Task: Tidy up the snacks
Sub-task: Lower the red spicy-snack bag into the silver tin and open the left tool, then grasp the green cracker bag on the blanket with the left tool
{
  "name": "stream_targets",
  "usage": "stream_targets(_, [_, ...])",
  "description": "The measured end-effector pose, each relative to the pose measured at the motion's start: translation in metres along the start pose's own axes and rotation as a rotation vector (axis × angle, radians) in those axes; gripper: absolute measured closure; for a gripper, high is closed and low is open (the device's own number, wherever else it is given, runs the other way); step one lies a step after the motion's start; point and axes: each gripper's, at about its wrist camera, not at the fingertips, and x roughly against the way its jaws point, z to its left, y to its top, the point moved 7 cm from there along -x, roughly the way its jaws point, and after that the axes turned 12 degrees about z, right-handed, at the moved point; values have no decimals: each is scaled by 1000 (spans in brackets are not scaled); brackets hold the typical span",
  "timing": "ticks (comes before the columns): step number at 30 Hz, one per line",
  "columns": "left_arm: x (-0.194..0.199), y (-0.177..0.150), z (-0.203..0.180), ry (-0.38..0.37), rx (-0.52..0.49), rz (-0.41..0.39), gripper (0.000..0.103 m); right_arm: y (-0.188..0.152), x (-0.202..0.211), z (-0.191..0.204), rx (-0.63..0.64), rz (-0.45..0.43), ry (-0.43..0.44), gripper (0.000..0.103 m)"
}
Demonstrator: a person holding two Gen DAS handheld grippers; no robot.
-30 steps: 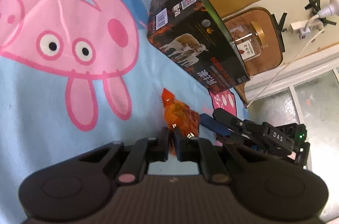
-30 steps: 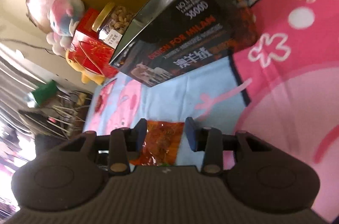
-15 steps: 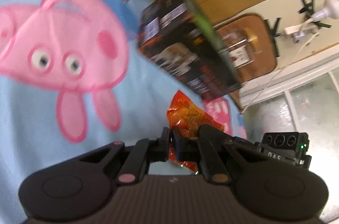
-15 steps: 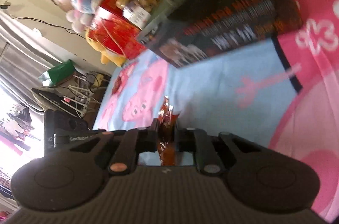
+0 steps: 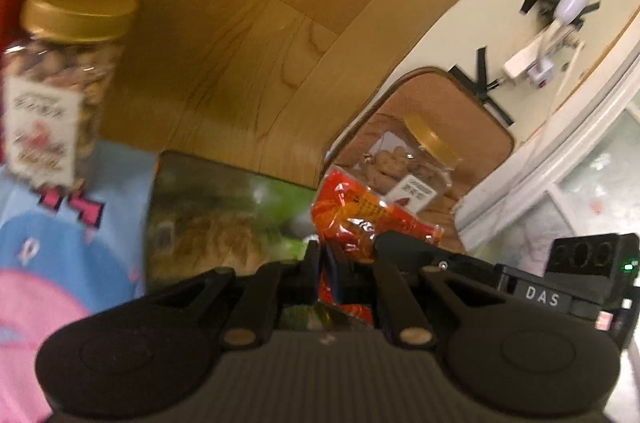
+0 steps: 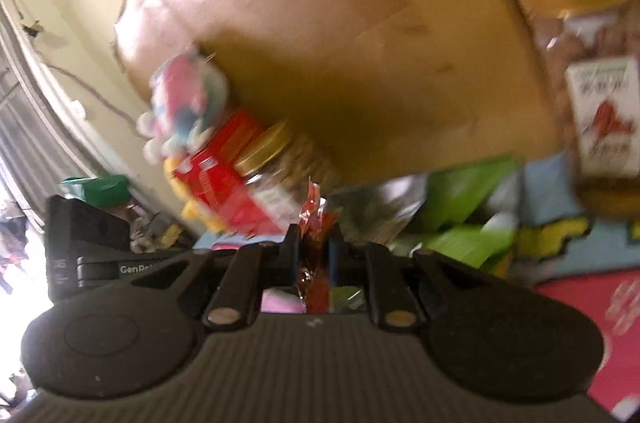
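Note:
My left gripper (image 5: 326,259) is shut on an orange-red snack packet (image 5: 356,215) and holds it up above the green top of the box (image 5: 224,207). My right gripper (image 6: 314,243) is shut on the same kind of orange-red packet (image 6: 314,219), seen edge-on, also lifted over the box's green top (image 6: 456,211). The right gripper's body (image 5: 552,287) shows beside the packet in the left wrist view. The left gripper's body (image 6: 84,247) shows at the left of the right wrist view.
A gold-lidded nut jar (image 5: 60,75) stands on the cartoon-pig cloth (image 5: 48,263) at left; it also shows in the right wrist view (image 6: 272,167). A second jar (image 5: 408,163) stands by a brown board. A wooden headboard (image 5: 240,43), red boxes (image 6: 224,183) and a plush toy (image 6: 184,107) lie behind.
Both grippers have lifted with the packets off the cloth and tilted up toward the box top and headboard. The right gripper closed on its packet about a second ago.

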Motion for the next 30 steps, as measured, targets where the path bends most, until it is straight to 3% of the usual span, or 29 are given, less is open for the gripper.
stream_targets(2, [-19,4,1,26,-1,19,97,5,-4,-14,22,1,-51,86])
stream_targets(5, [-42,0,5,67,8,58,97,1,-13,-32,42,15,-135,77])
stream_targets(6, [-46,-2,6,74,11,65,96,-1,-15,-37,56,20,-181,70])
stream_targets(7, [-47,-3,7,79,5,64,93,-3,-16,-39,72,12,-234,63])
stream_targets(10, [-43,-5,4,101,-8,47,81,-7,-2,-39,115,-65,-308,59])
stream_targets(15, [-13,-7,-5,100,-18,2,81,-11,35,-27,109,-178,-292,59])
stream_targets(20, [26,-41,-16,68,-32,-5,81,-42,71,-16,63,-194,-226,59])
stream_targets(24, [31,-98,-18,68,-80,86,81,-101,91,-7,-25,-125,-134,59])
stream_targets(25, [29,-112,-15,56,-83,122,76,-121,92,-7,-57,-88,-115,59])
stream_targets(27, [22,-138,-12,23,-70,190,70,-155,94,-11,-121,-35,-104,59])
stream_targets(30, [14,-163,-6,-56,-20,252,70,-190,96,-19,-205,-6,-103,58])
